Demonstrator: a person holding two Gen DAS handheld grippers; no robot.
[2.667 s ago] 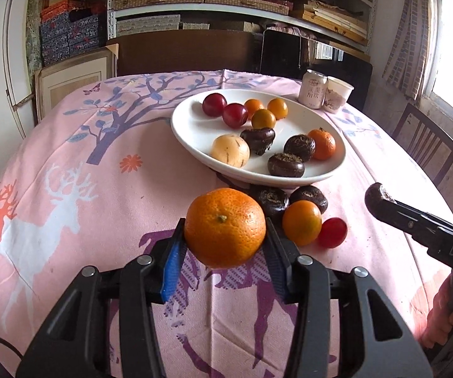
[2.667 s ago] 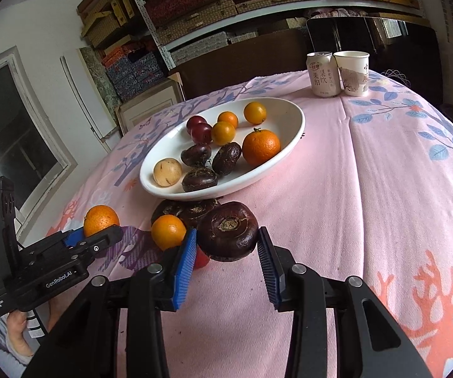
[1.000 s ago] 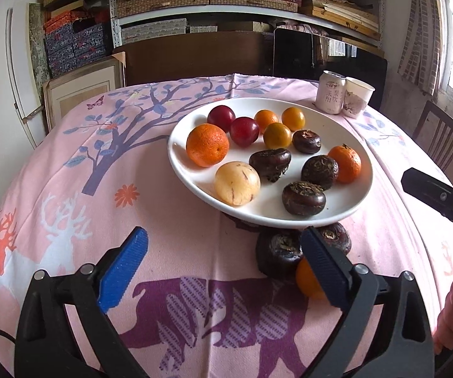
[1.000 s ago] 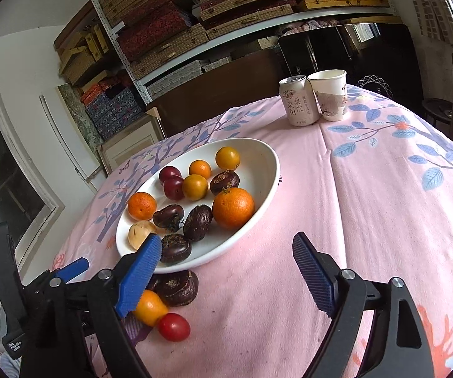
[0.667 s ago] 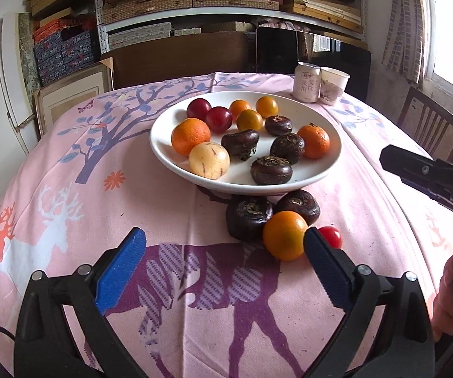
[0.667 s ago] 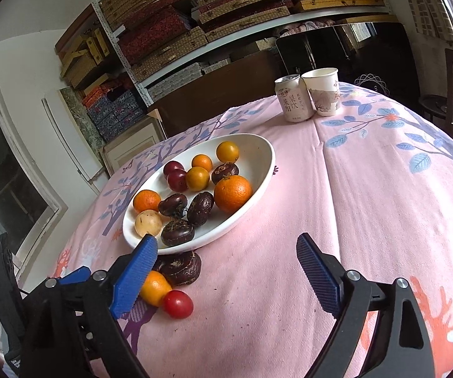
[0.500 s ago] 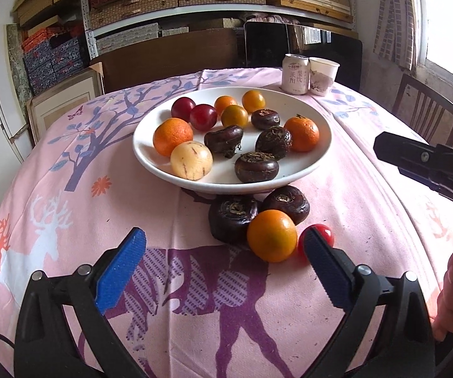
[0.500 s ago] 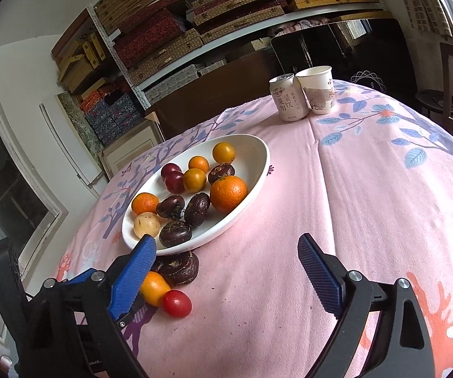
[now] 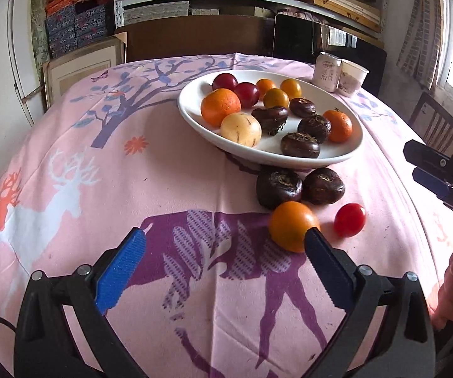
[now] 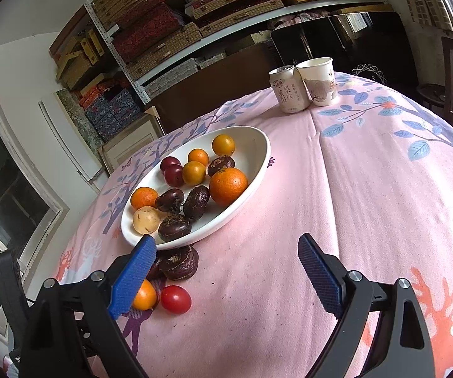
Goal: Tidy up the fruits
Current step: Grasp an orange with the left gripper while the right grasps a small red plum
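A white plate (image 9: 346, 154) (image 10: 258, 163) holds several fruits: oranges, red and yellow tomatoes, dark water chestnuts and a pale round fruit. On the cloth in front of it lie two dark water chestnuts (image 9: 278, 187) (image 10: 178, 263), a small orange fruit (image 9: 292, 229) (image 10: 144, 294) and a red cherry tomato (image 9: 349, 219) (image 10: 175, 298). My left gripper (image 9: 225, 260) is open and empty, its right finger just in front of the orange fruit. My right gripper (image 10: 226, 272) is open and empty, to the right of the loose fruits.
A drink can (image 10: 288, 91) and a paper cup (image 10: 319, 80) stand at the table's far side. The round table carries a pink printed cloth (image 9: 100, 163). Shelves with boxes line the back wall. A wooden chair (image 9: 440, 126) stands at the right.
Both grippers put their fruit on the plate, opened and drew back. Over the last half second the left gripper shifted left, so the plate and loose fruits now lie further right in its view.
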